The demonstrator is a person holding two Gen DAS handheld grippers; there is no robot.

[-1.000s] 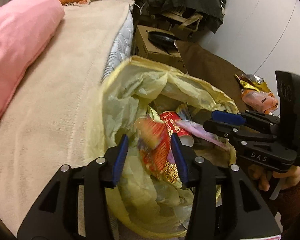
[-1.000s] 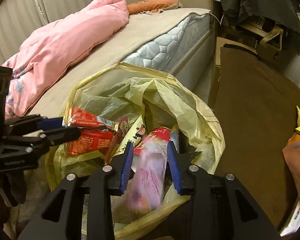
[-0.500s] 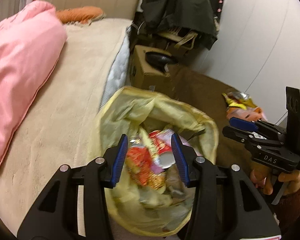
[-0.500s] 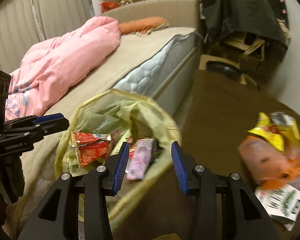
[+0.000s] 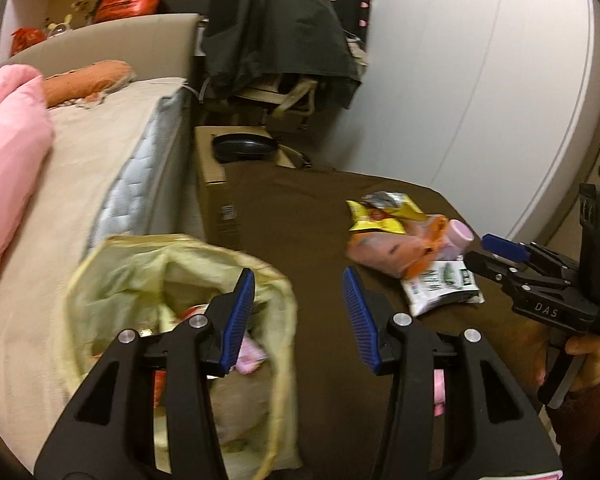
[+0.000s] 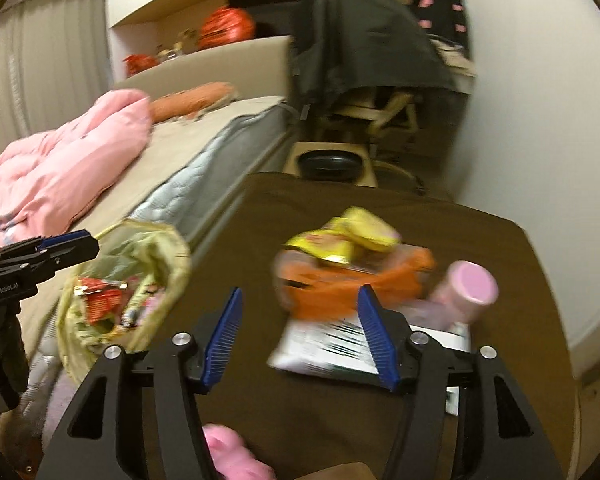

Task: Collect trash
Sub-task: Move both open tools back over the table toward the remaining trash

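Note:
A yellow trash bag (image 5: 180,264) (image 6: 128,276) stands open beside the bed, with red and pink wrappers inside. My left gripper (image 5: 300,320) hovers over its right rim, open and empty. My right gripper (image 6: 300,328) has its jaws opening with nothing between them. It points at a pile of trash on the brown cloth (image 6: 440,216). The pile holds a yellow wrapper (image 6: 340,236) (image 5: 380,216), an orange bag (image 6: 336,288) (image 5: 388,252), a pink cup (image 6: 468,288) (image 5: 460,234) and a white packet (image 6: 324,344) (image 5: 440,288). In the left wrist view the right gripper (image 5: 496,256) sits just right of the pile.
The bed (image 5: 80,168) with a pink duvet (image 6: 72,164) runs along the left. A cardboard box (image 5: 216,196) with a black object on top stands behind the brown cloth, and a chair draped in dark cloth (image 5: 280,36) stands further back. A white wall (image 5: 480,80) closes the right side. Something pink (image 6: 232,452) lies under the right gripper.
Both grippers rose and swung right, away from the bag toward the trash pile. The red and pink wrappers seen between the jaws now lie in the bag. The right jaws widened.

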